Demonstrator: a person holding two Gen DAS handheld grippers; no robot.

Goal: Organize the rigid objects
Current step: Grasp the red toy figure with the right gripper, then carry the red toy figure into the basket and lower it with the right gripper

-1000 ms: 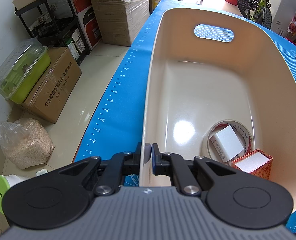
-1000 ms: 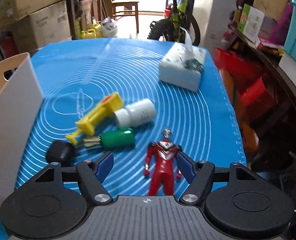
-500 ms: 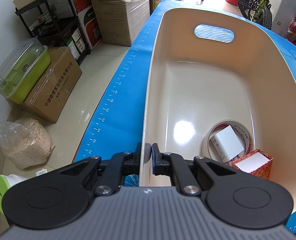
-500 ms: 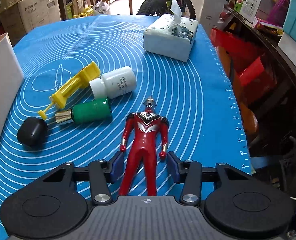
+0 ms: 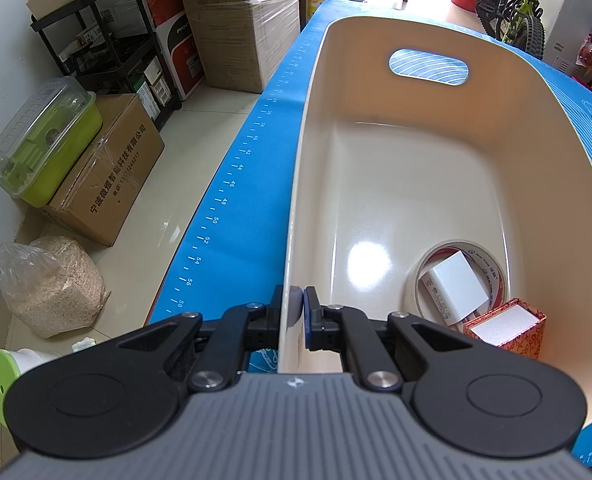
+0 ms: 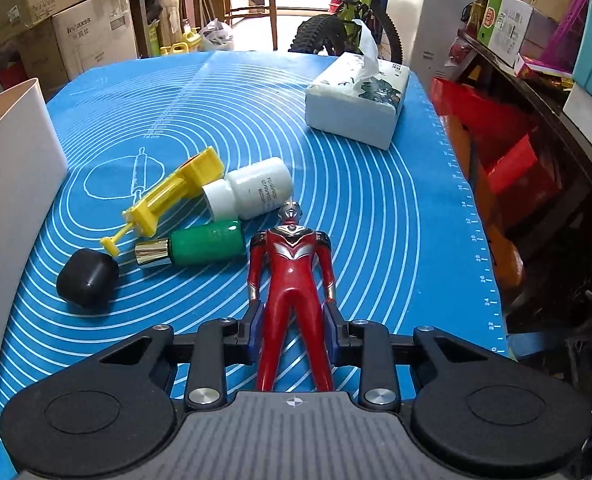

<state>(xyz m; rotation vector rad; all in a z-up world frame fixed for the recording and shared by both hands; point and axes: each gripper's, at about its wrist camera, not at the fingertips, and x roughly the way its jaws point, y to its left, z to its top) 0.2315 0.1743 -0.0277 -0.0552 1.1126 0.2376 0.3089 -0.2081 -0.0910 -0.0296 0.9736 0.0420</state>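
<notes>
Your left gripper (image 5: pixel 297 312) is pinching the near rim of the cream bin (image 5: pixel 415 184), its jaws closed tight on the thin wall, one finger outside and one inside. The bin is sitting on the blue mat (image 5: pixel 232 216) near the table's left edge. Inside it, at the near right corner, a roll of tape (image 5: pixel 491 264) is lying flat with a white charger block (image 5: pixel 453 286) resting in its hole, and a red patterned box (image 5: pixel 507 328) is sitting just beside the roll, touching it.

Your right gripper (image 6: pixel 294 328) is closing narrowly around the legs of the red action figure (image 6: pixel 292 280), with both pads pressing against its thighs. The figure is lying face up on the mat, its head pointing away from you. Whether it is raised off the mat, you cannot tell from this view.

To the figure's left, a green bottle (image 6: pixel 200 244) with a gold cap is lying on its side. A black cap (image 6: pixel 86 278) is sitting just left of that. A white pill bottle (image 6: pixel 250 194) is lying just beyond the figure's head, touching a yellow plastic tool (image 6: pixel 172 196). A tissue pack (image 6: pixel 355 100) is resting well apart at the far right of the mat.
</notes>
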